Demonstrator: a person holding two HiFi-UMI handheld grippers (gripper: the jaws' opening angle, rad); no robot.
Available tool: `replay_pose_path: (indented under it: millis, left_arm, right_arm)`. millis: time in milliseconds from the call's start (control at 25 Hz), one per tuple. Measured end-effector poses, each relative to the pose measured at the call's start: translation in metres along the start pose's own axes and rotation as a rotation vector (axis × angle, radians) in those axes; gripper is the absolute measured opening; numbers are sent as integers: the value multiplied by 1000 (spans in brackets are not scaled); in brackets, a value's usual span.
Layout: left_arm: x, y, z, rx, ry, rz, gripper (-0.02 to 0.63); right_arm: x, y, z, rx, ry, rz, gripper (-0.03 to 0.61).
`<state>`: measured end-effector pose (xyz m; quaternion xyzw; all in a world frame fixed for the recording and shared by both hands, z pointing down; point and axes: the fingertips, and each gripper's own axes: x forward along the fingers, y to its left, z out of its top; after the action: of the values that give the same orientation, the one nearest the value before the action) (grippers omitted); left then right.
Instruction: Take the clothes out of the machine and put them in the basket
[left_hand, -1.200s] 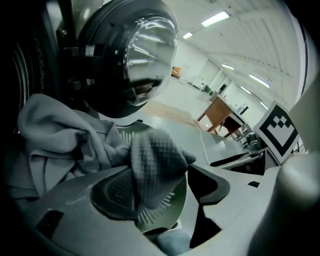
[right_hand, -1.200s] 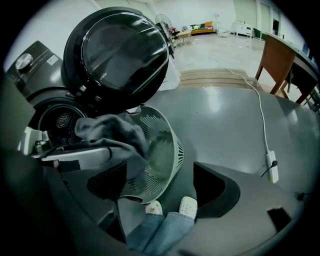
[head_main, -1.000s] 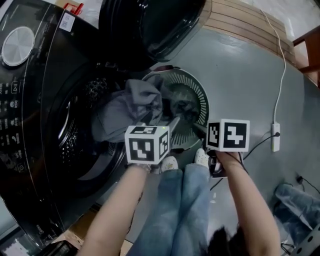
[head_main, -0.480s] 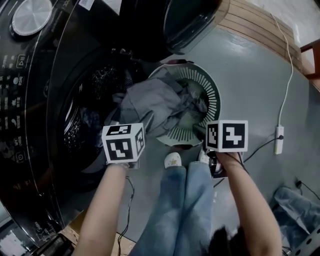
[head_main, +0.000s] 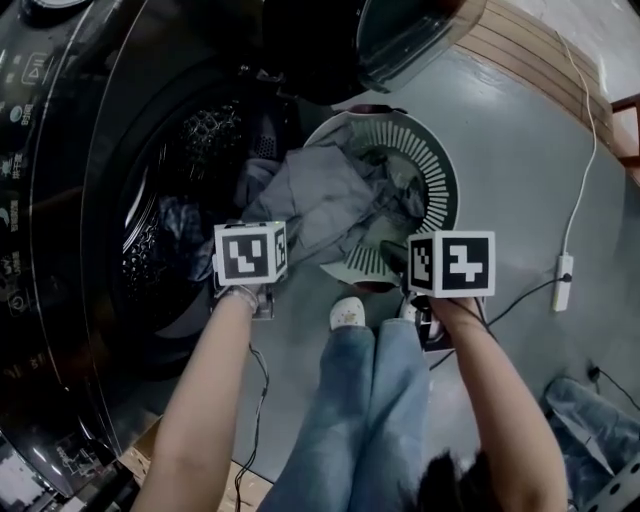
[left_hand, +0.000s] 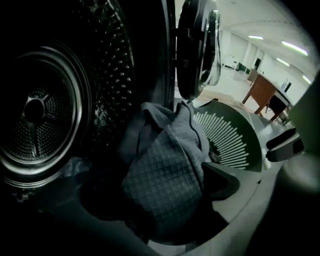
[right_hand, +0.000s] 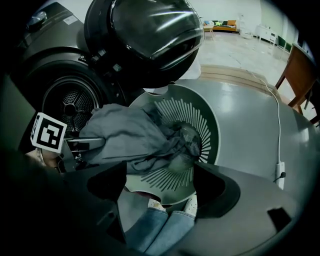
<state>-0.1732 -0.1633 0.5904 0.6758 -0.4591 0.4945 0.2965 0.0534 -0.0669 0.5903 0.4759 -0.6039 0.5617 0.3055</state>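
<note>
A grey waffle-weave cloth (head_main: 320, 205) hangs from the machine's mouth into the round slotted basket (head_main: 445, 185). A darker garment (head_main: 400, 195) lies in the basket. My left gripper (head_main: 250, 255) hovers at the drum opening (head_main: 170, 200), its jaws opening. In the left gripper view the cloth (left_hand: 165, 170) sits ahead of the left gripper (left_hand: 160, 190), whose pads are not pressing it. A bluish cloth (left_hand: 75, 165) lies low in the drum (left_hand: 40, 110). My right gripper (right_hand: 157, 185) is open and holds nothing, above the basket's near rim (right_hand: 212, 125).
The machine's round door (head_main: 400, 40) stands open above the basket. The person's jeans and white shoes (head_main: 350, 315) are right below the basket. A power strip with its cable (head_main: 565, 280) lies on the floor at right, with blue cloth (head_main: 590, 400) nearby.
My left gripper has moved left, from over the basket to the drum opening. The grey cloth stays draped across the basket. My right gripper has barely shifted.
</note>
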Motion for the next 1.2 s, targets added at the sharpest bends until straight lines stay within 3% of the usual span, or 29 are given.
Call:
replay_pose_path:
  millis: [80,120,160,320,520,680,760,800,880,920,1200]
  left_arm:
    - [-2,-19,4,-25,7,-91,199]
    - [-5,-28,9,-25,-11,-121,103]
    - [-7,-38,14,-17,-35,-147,71]
    - [-18,-95,34,-22,-107,-335,58]
    - [-37,-160,60,-146,-187,-595,55]
    - [-51,-185,80,-223,-245,-688,55]
    - [-47,-185,82,-241,-236,-661,57]
    - [-42,-182,81,-239,-220,-633,104]
    - [-32,-174,77,-216,-183,-567,373]
    - [-27,-167,73,-199,-164,-526,414]
    - [-14,-67,41,-49,-140,-169,432]
  right_arm:
    - [1,1,-1,3,3,1,416]
    - [2,2,-2,4,5,1,416]
    - [2,2,-3,3,7,0,416]
    - [-2,-2,-1,3,7,-8,416]
    - [-9,-21,4,29,-8,-32,416]
    - [-15,-40,5,55,-11,-57,417]
    - [-17,-45,6,60,-12,-64,416]
    - [-18,-47,6,61,-13,-67,416]
    - [-18,-48,7,64,-15,-66,417]
    - [-18,-48,8,66,-15,-64,416]
    - [-1,-29,7,49,0,-35,416]
